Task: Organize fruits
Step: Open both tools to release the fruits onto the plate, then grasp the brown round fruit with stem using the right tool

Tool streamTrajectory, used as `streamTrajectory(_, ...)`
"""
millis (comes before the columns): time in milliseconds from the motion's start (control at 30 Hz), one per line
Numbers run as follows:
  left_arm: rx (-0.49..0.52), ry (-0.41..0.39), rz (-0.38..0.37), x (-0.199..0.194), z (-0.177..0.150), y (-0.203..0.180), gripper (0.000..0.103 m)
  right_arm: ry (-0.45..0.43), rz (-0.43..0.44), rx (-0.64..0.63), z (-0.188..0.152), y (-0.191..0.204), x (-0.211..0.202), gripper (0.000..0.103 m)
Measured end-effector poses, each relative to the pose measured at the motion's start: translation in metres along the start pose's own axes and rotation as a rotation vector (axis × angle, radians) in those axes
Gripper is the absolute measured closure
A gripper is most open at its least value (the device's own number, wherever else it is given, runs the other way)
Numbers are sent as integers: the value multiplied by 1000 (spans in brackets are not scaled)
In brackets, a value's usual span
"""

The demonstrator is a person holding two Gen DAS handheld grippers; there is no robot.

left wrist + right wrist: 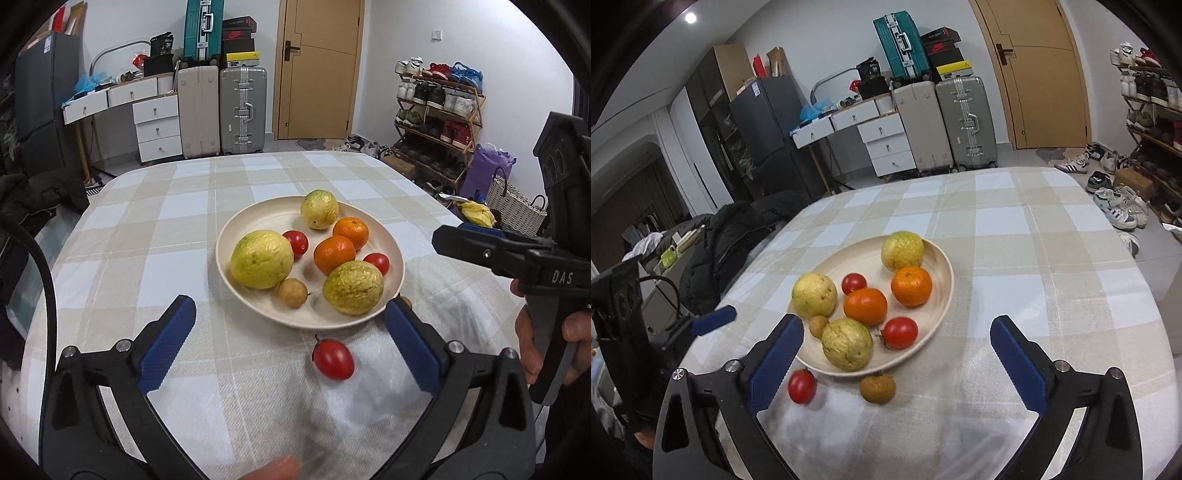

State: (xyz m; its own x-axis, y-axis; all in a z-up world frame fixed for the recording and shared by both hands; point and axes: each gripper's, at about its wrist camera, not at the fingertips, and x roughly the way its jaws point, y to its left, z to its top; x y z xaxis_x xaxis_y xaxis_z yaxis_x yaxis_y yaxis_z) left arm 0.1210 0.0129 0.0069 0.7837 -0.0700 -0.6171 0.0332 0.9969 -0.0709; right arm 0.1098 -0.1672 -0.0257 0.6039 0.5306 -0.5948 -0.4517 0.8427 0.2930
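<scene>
Grippers: left gripper point(290, 334) wide open, empty | right gripper point(897, 356) wide open, empty | cherry tomato point(333, 359) and small brown fruit point(878, 387) on tablecloth point(155, 236) beside plate point(236, 229) of fruit

Your worktop point(147, 236) wears a woven checked cloth; the plate point(236, 236) looks matt and smooth, the tomatoes point(333, 359) glossy, the passion fruits point(352, 287) wrinkled, the tongs point(288, 347) ribbed blue-padded.
</scene>
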Motion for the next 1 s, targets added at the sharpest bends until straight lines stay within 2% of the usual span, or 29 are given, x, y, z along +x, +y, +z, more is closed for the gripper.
streamTrajectory(233, 16, 16, 35, -9, -8, -4, 1, 60, -68, -88, -17, 4, 8, 0)
streamTrajectory(400, 16, 33, 26, -10, -12, -5, 1, 108, -89, -124, -26, 6, 15, 0)
streamTrajectory(867, 27, 82, 39, 6, -15, -4, 1, 223, -148, -179, -41, 12, 40, 0)
streamTrajectory(1000, 28, 85, 43, 8, -15, -3, 1, 233, -143, -169, -43, 14, 45, 0)
